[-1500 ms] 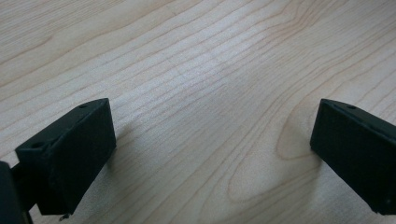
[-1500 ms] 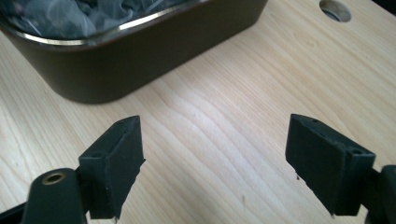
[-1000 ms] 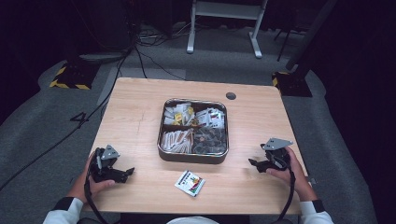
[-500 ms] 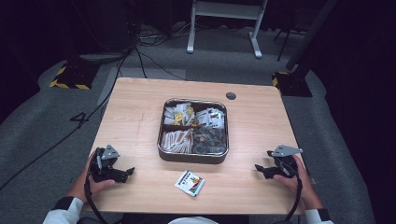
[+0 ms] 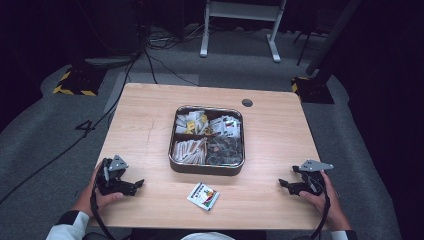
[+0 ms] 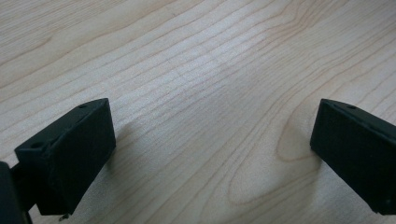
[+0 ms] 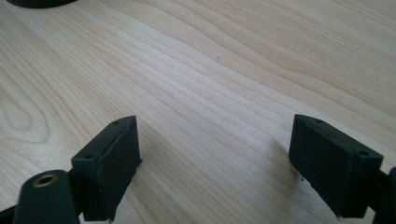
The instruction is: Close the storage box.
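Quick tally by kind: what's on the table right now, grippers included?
Grippers: 2, left gripper and right gripper, both open and empty
Metal tray, four compartments of small items: 1
Loose packet in front of the tray: 1
Total: 4

A white "4" (image 5: pixel 86 126) stands on the grey floor at nine o'clock of the tabletop (image 5: pixel 145 120); the packet printing is too small to read.

Small packet (image 5: pixel 203 195) flat (near tray (image 5: pixel 206 167))
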The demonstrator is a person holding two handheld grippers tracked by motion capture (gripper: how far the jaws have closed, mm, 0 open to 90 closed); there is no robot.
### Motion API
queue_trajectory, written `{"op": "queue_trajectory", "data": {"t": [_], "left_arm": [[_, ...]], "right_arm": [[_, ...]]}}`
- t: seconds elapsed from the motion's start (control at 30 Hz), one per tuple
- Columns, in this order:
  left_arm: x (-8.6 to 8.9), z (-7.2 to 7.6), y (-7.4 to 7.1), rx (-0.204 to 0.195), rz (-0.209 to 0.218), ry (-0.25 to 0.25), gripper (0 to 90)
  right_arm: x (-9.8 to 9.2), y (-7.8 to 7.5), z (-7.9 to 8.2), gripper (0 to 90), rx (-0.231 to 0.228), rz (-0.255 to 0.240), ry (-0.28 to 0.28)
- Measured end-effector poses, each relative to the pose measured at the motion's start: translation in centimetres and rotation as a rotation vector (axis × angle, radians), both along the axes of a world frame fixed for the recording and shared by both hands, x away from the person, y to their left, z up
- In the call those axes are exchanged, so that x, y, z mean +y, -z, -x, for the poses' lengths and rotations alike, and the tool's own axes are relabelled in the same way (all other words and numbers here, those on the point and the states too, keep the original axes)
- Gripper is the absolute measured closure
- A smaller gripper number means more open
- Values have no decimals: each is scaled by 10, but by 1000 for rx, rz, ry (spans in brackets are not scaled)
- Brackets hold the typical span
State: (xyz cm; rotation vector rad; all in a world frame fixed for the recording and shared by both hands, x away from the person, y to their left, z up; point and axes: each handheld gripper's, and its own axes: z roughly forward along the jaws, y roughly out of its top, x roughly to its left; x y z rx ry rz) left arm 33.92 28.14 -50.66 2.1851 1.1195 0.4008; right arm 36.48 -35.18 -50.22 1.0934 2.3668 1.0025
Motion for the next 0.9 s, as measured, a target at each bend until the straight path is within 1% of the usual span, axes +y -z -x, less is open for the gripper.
{"op": "queue_trajectory", "data": {"t": [0.1,0.57,0.9], "left_arm": [[0,0,0,2,-1,2,3],[0,0,0,0,0,0,3],[0,-1,0,0,0,5,2]], "right_arm": [[-3,2,2,168,-8,-20,11],[-4,2,2,167,-10,-21,13],[-3,2,2,164,-8,-19,31]]}}
